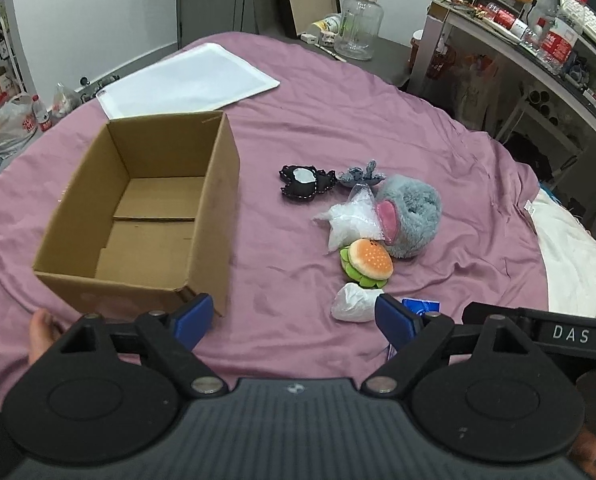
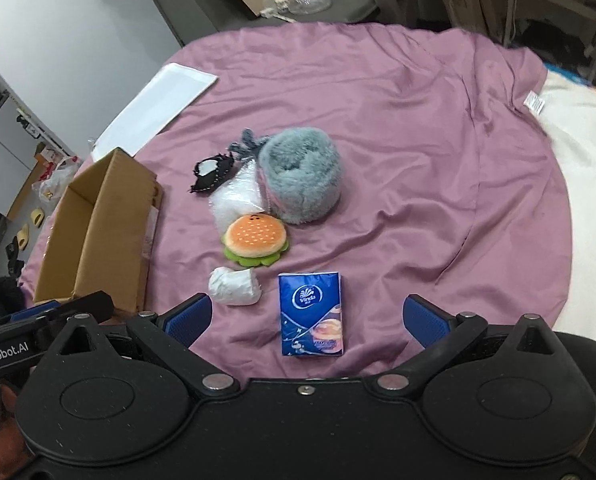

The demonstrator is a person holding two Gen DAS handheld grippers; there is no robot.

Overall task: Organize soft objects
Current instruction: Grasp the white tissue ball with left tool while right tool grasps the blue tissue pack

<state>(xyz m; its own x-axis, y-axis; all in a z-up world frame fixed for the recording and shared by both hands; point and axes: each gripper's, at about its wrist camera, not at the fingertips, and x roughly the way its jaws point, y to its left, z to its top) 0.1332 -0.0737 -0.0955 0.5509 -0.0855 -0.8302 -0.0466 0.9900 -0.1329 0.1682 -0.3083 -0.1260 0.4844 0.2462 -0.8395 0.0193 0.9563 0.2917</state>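
Note:
An empty cardboard box (image 1: 138,216) (image 2: 98,224) stands open on the purple bedsheet (image 1: 337,120) (image 2: 397,120). To its right lies a cluster of soft items: a burger plush (image 1: 366,264) (image 2: 256,240), a grey fluffy plush (image 1: 411,210) (image 2: 301,174), a black pouch (image 1: 303,184) (image 2: 214,174), a clear plastic bag (image 1: 349,224) (image 2: 236,198), a white wad (image 1: 353,302) (image 2: 236,286) and a blue tissue pack (image 2: 311,314) (image 1: 419,306). My left gripper (image 1: 294,320) is open above the sheet, near the box corner. My right gripper (image 2: 305,320) is open, with its fingers either side of the tissue pack.
A white flat bag (image 1: 186,80) (image 2: 154,108) lies at the far side of the bed. A white blanket (image 2: 585,184) covers the right side. A large clear jar (image 1: 355,24), a cluttered desk (image 1: 537,40) and floor bags (image 1: 10,124) surround the bed.

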